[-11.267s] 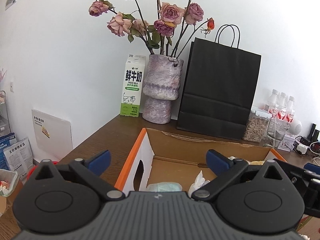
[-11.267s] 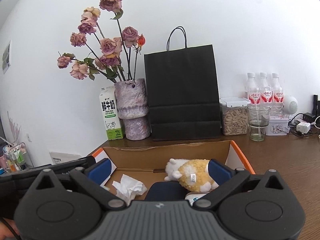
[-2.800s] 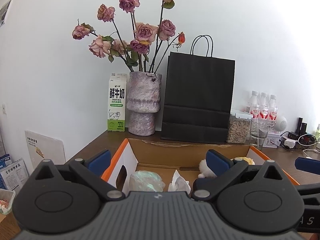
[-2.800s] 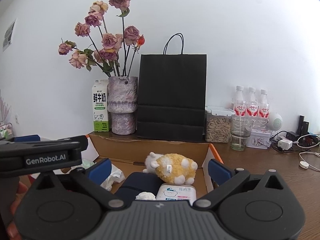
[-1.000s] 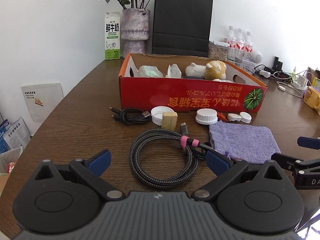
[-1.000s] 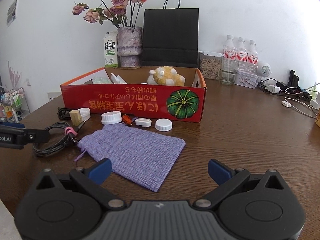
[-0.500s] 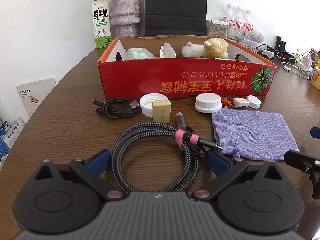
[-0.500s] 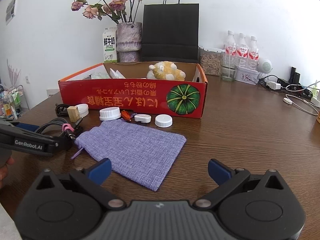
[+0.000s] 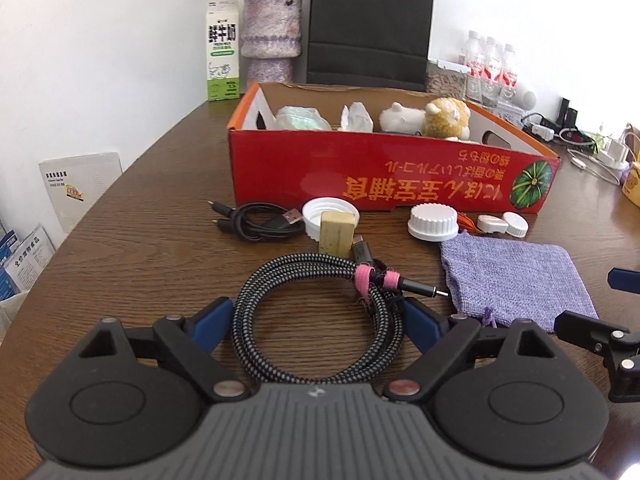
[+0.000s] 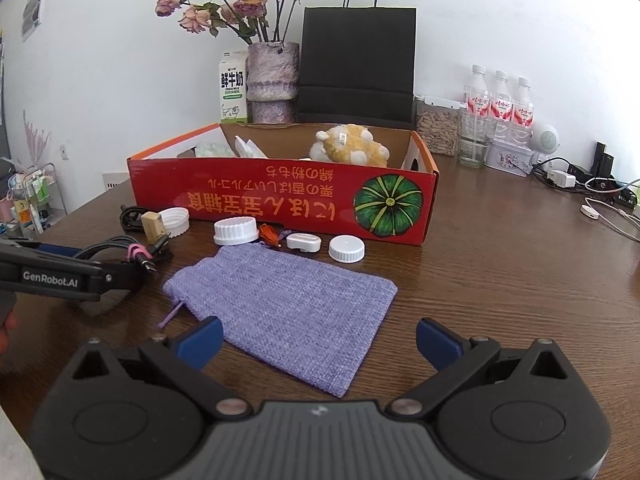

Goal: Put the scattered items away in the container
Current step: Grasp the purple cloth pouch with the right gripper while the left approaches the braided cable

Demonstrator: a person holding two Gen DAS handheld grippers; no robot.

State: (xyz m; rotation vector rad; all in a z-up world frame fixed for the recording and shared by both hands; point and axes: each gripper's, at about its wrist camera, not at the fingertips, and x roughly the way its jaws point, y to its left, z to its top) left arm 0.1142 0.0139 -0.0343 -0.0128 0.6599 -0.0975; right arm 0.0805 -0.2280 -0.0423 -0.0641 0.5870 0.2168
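left hand-held gripper [image 9: 318, 322] closing, braided cable [image 9: 320, 320] between

Lived-in home room, likely a dining or living corner. Round dark wooden desk [image 10: 500, 280] against a plain white wall. Dried roses in a mauve vase [image 10: 273, 80], milk carton [image 10: 232, 88], black paper bag [image 10: 356, 64], three water bottles [image 10: 502, 100], jar of seeds [image 10: 437, 128]. Chargers and cables [image 10: 600, 196] at far right. Small storage rack [image 10: 36, 196] with toiletries at left edge.
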